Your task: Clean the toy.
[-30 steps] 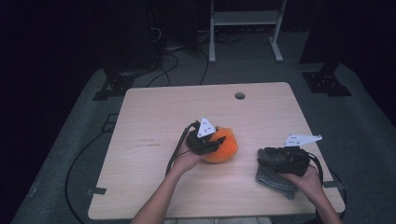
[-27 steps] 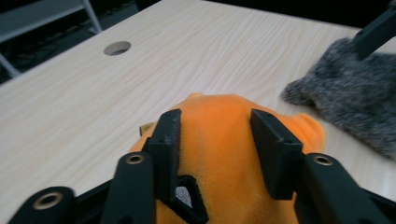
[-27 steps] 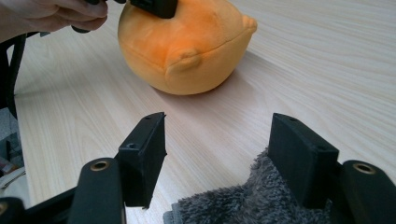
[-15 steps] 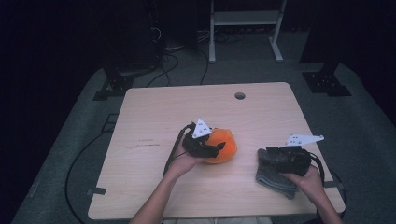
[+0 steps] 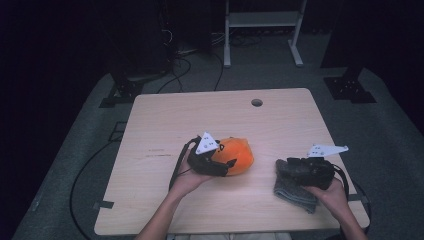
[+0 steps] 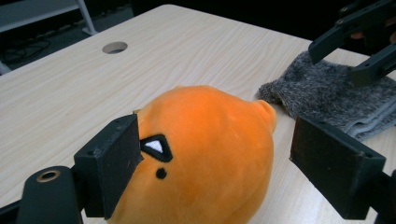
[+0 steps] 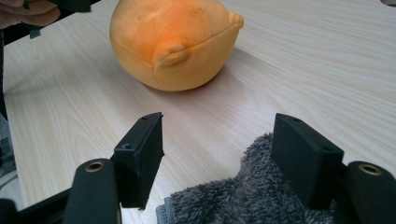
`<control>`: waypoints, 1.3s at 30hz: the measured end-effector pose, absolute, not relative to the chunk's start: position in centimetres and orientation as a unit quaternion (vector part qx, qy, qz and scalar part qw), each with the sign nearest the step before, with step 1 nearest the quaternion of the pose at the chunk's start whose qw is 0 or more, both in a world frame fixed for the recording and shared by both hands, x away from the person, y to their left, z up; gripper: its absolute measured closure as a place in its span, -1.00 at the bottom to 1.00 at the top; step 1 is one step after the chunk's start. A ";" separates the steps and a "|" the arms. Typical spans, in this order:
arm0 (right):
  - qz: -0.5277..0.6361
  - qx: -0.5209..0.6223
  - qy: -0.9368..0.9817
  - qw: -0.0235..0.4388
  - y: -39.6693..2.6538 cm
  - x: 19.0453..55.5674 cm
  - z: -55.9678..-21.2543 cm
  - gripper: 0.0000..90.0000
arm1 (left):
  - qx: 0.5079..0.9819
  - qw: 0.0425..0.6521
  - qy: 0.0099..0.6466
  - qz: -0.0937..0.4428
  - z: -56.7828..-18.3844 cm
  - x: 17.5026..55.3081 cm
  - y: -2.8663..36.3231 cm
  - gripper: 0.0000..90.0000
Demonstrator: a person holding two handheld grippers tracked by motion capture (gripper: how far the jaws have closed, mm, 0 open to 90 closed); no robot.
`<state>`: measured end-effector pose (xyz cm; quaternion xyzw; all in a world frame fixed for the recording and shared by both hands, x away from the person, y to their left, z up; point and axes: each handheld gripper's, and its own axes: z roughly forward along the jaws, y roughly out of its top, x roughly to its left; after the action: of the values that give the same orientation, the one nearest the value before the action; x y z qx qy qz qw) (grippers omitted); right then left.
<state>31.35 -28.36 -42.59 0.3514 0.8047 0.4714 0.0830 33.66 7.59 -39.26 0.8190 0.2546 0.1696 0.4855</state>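
Your left gripper (image 6: 215, 170) sits around the orange plush toy (image 6: 205, 154), and its jaws have just been opening: the toy lies between them, with one pad at its face by the small white triangle and the other pad standing clear of its far side, so nothing is pinched. From above, that gripper (image 5: 226, 161) is on the near-left side of the plush (image 5: 235, 155), which rests on the wooden table (image 5: 165, 125) near its middle. Your right gripper (image 7: 217, 156) has its jaws wide apart too, hovering over the grey fuzzy cloth (image 7: 252, 200); the pads flank the cloth's edge without pressing it. This cloth (image 5: 295, 187) lies to the right of the plush, apart from it, by the table's near right edge. Beyond the plush, toward the far edge, is a round cable hole (image 5: 257, 102).
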 end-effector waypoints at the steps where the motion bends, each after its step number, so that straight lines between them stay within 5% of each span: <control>1: 0.471 0.352 0.805 0.083 -28.3 31.4 -42.6 -0.27 | 0.817 0.489 0.256 0.169 -39.2 33.6 7.7 -0.65; 39: 0.470 0.356 0.803 0.085 -28.3 31.3 -42.7 -0.30 | 0.801 0.492 0.293 0.171 -41.0 30.9 13.1 -0.68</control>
<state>31.28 -28.30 -42.68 0.3557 0.8033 0.4701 0.0855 30.87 13.09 -40.99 0.8014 0.2934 0.1715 0.4922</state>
